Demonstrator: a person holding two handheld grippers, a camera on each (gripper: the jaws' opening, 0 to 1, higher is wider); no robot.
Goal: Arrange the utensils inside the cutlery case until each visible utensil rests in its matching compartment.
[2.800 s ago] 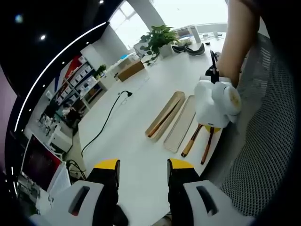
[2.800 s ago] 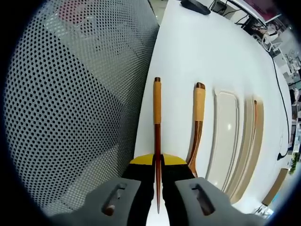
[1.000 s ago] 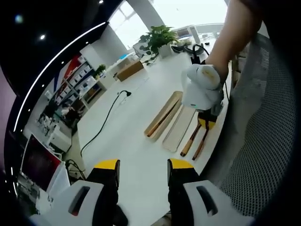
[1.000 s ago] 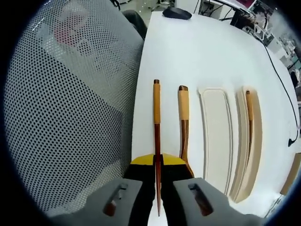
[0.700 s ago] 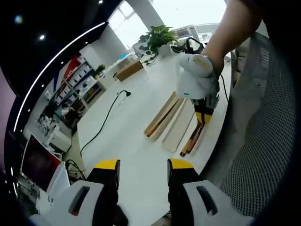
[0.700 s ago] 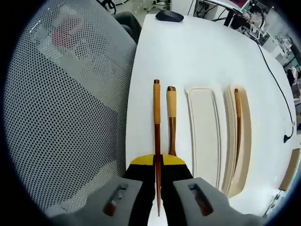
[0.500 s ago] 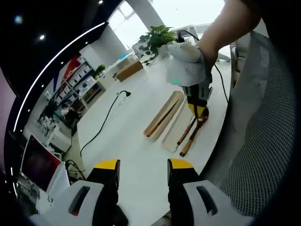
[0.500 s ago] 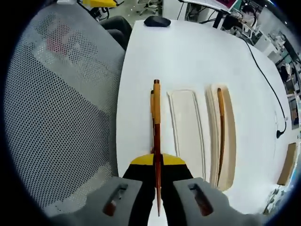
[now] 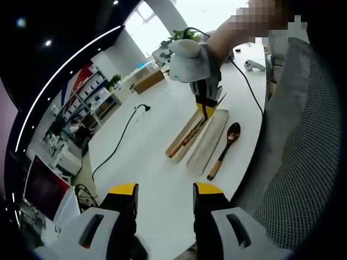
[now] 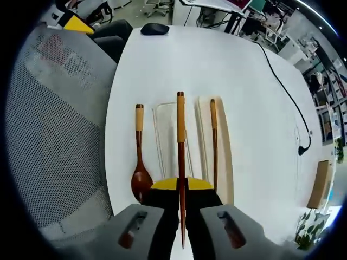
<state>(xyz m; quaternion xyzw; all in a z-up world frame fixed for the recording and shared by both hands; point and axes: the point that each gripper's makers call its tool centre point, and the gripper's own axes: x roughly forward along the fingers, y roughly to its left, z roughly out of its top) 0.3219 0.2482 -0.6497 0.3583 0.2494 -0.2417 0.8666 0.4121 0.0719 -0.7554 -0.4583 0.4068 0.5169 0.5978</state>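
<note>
My right gripper [image 10: 180, 184] is shut on a brown chopstick [image 10: 180, 127] with a tan grip, held above the case between its two halves. The cream tray [image 10: 164, 142] lies left of the stick. The wooden tray [image 10: 224, 157] on the right holds a second chopstick [image 10: 213, 142]. A wooden spoon [image 10: 139, 162] lies on the white table beside the cream tray. In the left gripper view, the right gripper [image 9: 206, 110] hovers over the trays [image 9: 200, 142], with the spoon [image 9: 222, 153] nearer the table's edge. My left gripper [image 9: 165, 190] is open and holds nothing, well short of the case.
A grey mesh chair back [image 10: 49, 135] stands against the table's near edge. On the table are a black mouse [image 10: 154, 28] and a black cable [image 9: 122, 142]. A potted plant [image 9: 174, 40] and a cardboard box [image 9: 150, 81] stand at the far end.
My right gripper has carried the chopstick from near the table's edge, across the spoon, to above the case. The spoon stays on the table. The left gripper has not moved.
</note>
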